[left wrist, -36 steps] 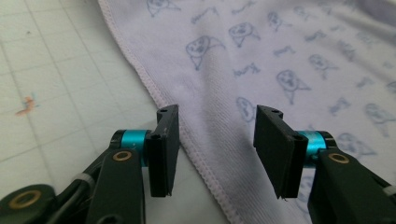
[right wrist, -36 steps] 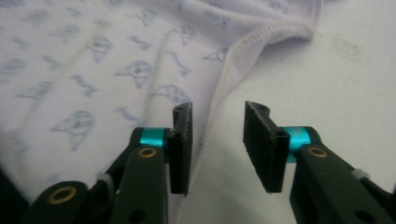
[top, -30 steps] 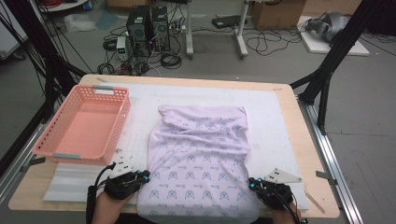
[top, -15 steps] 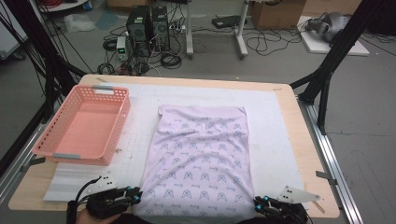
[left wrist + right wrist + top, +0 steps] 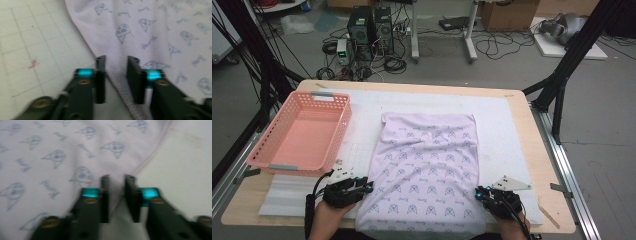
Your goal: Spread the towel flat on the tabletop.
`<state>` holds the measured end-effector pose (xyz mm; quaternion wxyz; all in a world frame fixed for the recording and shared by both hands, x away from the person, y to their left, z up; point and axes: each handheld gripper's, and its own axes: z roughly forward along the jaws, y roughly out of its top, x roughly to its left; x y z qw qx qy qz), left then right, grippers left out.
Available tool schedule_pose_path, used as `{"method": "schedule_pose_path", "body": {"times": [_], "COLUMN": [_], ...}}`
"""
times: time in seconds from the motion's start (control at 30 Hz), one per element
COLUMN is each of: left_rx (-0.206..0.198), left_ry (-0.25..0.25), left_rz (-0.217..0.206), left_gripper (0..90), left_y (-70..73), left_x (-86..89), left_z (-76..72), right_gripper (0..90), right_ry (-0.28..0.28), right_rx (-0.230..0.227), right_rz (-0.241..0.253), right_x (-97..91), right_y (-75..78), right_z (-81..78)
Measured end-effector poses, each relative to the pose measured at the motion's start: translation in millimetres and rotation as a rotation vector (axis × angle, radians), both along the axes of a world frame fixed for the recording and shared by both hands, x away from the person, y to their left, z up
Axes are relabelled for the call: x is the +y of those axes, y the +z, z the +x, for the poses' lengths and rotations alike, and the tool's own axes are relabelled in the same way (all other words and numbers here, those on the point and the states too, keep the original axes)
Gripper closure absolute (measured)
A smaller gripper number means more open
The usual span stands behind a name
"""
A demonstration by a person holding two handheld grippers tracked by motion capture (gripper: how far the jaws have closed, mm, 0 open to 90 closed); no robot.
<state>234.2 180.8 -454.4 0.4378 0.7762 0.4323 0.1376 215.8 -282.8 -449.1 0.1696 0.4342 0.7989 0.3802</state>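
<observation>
Hem stitching of the cloth (image 5: 150, 30) runs down between the two black jaws of the left gripper (image 5: 116, 60), which have just been closing and now stand narrow on that edge. The right gripper (image 5: 117, 178) has just closed the same way: its jaws are narrow, with the cloth's other side hem between them. Both gripper views are blurred, so how hard the pads press is hard to judge.

The close views give the stitched border, the small printed figures and the faint grid of the mat beside the left hem. The high view adds the layout. The cloth (image 5: 429, 160) lies spread and slightly rumpled on the white mat (image 5: 502, 125), just right of the pink basket (image 5: 341, 131), its near end hanging at the table's (image 5: 537, 150) front edge. The left gripper (image 5: 369, 187) sits at the near cloth corner closest to the basket, below the basket's near right corner. The right gripper (image 5: 478, 192) sits at the near corner farthest from the basket, a grey plate (image 5: 511, 184) on top of it.
</observation>
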Motion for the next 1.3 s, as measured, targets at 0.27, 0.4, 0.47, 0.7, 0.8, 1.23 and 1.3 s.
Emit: {"method": "schedule_pose_path", "body": {"times": [0.27,0.4,0.47,0.7,0.8,1.23,1.3], "left_rx": [0.033,0.042,0.045,0.007,0.028,0.044,0.031], "left_ry": [-0.008,-0.043,-0.066,-0.009,0.009,0.037,0.045], "left_rz": [-0.024,-0.052,-0.071,-0.141,-0.14,-0.121,-0.131], "left_gripper": [88.3,88.3,87.8,48.6,47.5,45.0,44.8], "left_y": [8.8,14.5,17.1,17.4,15.4,17.0,17.6], "left_x": [18.3,24.8,27.7,31.7,28.2,-1.1,-5.4], "left_z": [-17.3,-30.7,-38.5,-22.4,-2.6,78.9,92.0], "right_gripper": [88.7,88.7,88.7,63.7,60.0,52.5,51.3], "right_ry": [0.023,0.046,0.06,0.016,-0.021,-0.073,-0.07], "right_rx": [-0.002,-0.006,-0.002,-0.017,-0.038,-0.041,-0.041], "right_rz": [0.017,0.045,0.048,0.102,0.114,0.043,0.039], "right_x": [-15.3,-23.9,-26.4,-31.6,-30.6,-15.7,-14.0], "right_y": [7.9,14.8,18.5,18.6,20.4,18.8,16.8], "right_z": [-15.6,-30.0,-38.7,-37.2,-22.3,64.4,78.2]}}
